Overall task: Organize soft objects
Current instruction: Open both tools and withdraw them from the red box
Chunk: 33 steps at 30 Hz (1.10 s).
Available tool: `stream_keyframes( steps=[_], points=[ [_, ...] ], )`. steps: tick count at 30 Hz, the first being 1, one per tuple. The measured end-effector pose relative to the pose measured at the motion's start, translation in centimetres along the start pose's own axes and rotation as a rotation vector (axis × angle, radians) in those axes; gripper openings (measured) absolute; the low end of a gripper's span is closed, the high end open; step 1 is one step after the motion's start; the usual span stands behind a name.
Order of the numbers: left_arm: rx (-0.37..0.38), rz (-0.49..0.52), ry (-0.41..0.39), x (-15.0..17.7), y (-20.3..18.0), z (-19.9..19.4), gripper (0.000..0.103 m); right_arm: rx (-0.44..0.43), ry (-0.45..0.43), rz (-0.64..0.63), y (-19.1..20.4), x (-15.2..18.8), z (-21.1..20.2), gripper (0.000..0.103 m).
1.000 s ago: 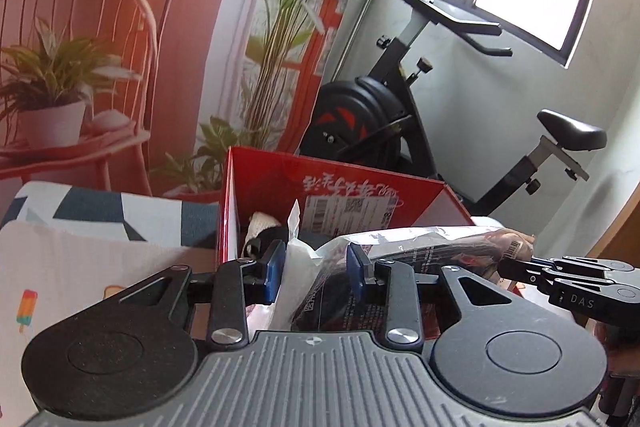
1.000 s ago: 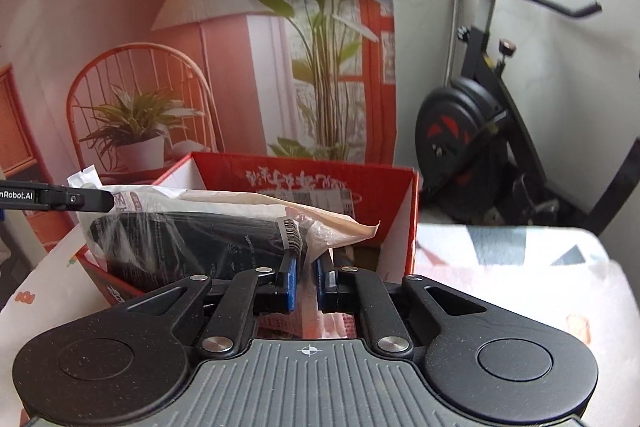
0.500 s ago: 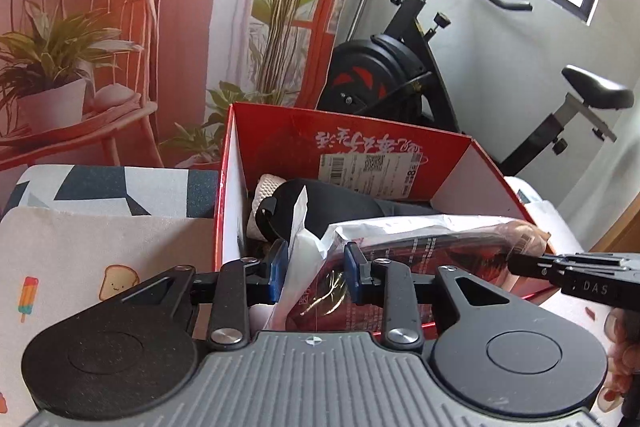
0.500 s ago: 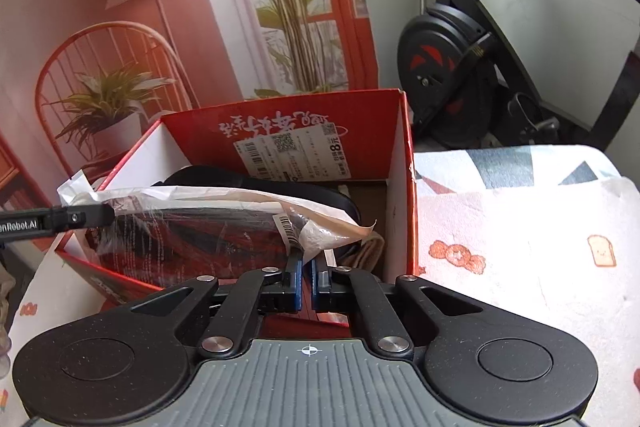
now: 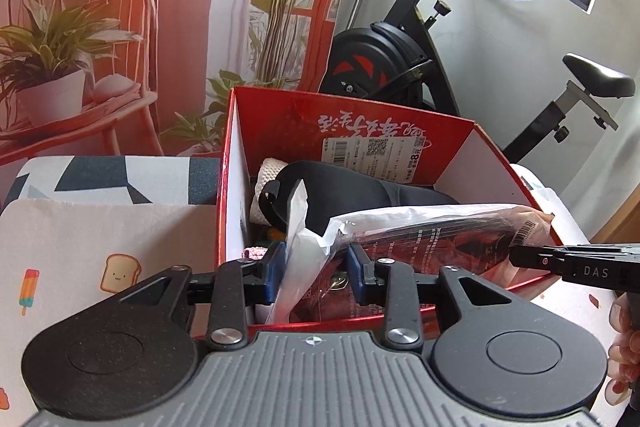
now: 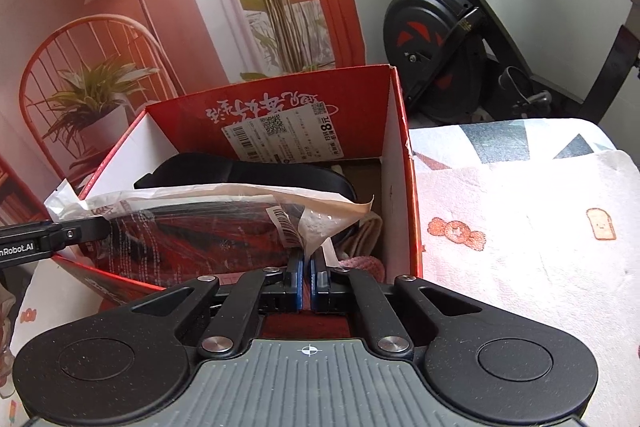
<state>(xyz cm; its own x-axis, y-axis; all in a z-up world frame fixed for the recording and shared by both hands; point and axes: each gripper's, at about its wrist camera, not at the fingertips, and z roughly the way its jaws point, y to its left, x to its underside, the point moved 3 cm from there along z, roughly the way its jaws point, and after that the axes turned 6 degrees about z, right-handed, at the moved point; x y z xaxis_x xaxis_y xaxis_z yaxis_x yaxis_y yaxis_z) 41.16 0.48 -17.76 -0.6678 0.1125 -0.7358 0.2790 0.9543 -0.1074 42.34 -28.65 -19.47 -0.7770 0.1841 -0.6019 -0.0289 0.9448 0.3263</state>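
A clear plastic bag with a red and black soft item inside (image 5: pixel 432 243) hangs between both grippers over the open red cardboard box (image 5: pixel 352 115). My left gripper (image 5: pixel 316 273) is shut on the bag's white end flap. My right gripper (image 6: pixel 306 277) is shut on the bag's other end (image 6: pixel 320 227). The bag (image 6: pixel 200 235) sits low, partly inside the red box (image 6: pixel 396 187). A black padded item (image 5: pixel 352 187) and a cream knit piece (image 5: pixel 268 171) lie in the box beneath it.
The box stands on a table covered by a printed white cloth (image 6: pixel 520 227) with toast and candy motifs. An exercise bike (image 5: pixel 400 59) stands behind. A printed backdrop with chair and plants (image 5: pixel 80 47) is at the back left.
Both grippers have lowered the bag toward and into the box. The box interior and the black item now show more fully beneath the bag.
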Motion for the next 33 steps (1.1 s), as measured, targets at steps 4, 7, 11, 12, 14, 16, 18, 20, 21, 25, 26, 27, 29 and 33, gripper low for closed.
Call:
stream_keyframes(
  steps=[4,7,11,12,14,16,18,20,21,25,26,27,29,33],
  points=[
    [-0.014,-0.016,-0.034,-0.2,0.2,-1.4,0.067,0.037,-0.049,-0.011,0.3,0.0,-1.1,0.013],
    [-0.017,-0.017,-0.062,-0.2,-0.1,-2.7,0.087,0.067,-0.086,-0.031,0.5,-0.1,-2.3,0.02],
    [-0.041,-0.011,-0.089,-0.3,-0.7,-4.3,0.101,0.082,-0.12,-0.042,0.5,-0.3,-3.9,0.047],
    [-0.046,-0.014,-0.092,-0.4,-0.7,-4.7,0.103,0.084,-0.13,-0.041,0.6,-0.3,-4.3,0.054],
    [-0.048,-0.024,-0.096,-0.5,-0.8,-5.4,0.103,0.087,-0.149,-0.042,0.6,-0.4,-5.1,0.061],
    [-0.059,-0.032,-0.092,-0.4,-0.9,-6.1,0.103,0.09,-0.162,-0.042,0.8,-0.4,-5.8,0.08],
    [-0.078,-0.028,-0.087,-0.3,-1.0,-6.7,0.103,0.09,-0.178,-0.045,1.1,-0.3,-6.5,0.087],
    [-0.101,-0.02,-0.088,-0.1,-1.1,-7.4,0.103,0.077,-0.197,-0.048,1.4,-0.3,-7.5,0.094],
    [-0.112,-0.018,-0.089,0.0,-1.2,-7.7,0.103,0.072,-0.205,-0.046,1.5,-0.2,-7.8,0.101],
    [-0.137,-0.026,-0.109,0.2,-1.3,-9.2,0.103,0.071,-0.23,-0.038,1.9,-0.1,-9.4,0.103],
    [-0.146,-0.027,-0.117,0.2,-1.3,-9.6,0.103,0.079,-0.232,-0.036,2.1,-0.1,-9.7,0.103],
    [-0.162,-0.027,-0.123,0.3,-1.4,-10.0,0.103,0.087,-0.235,-0.037,2.2,0.0,-10.0,0.103],
    [-0.2,-0.013,-0.128,0.3,-1.6,-10.7,0.103,0.097,-0.244,-0.046,2.5,0.3,-10.6,0.103],
    [-0.225,0.014,-0.142,0.4,-2.2,-12.1,0.103,0.092,-0.256,-0.054,3.0,0.8,-11.8,0.103]
  ],
)
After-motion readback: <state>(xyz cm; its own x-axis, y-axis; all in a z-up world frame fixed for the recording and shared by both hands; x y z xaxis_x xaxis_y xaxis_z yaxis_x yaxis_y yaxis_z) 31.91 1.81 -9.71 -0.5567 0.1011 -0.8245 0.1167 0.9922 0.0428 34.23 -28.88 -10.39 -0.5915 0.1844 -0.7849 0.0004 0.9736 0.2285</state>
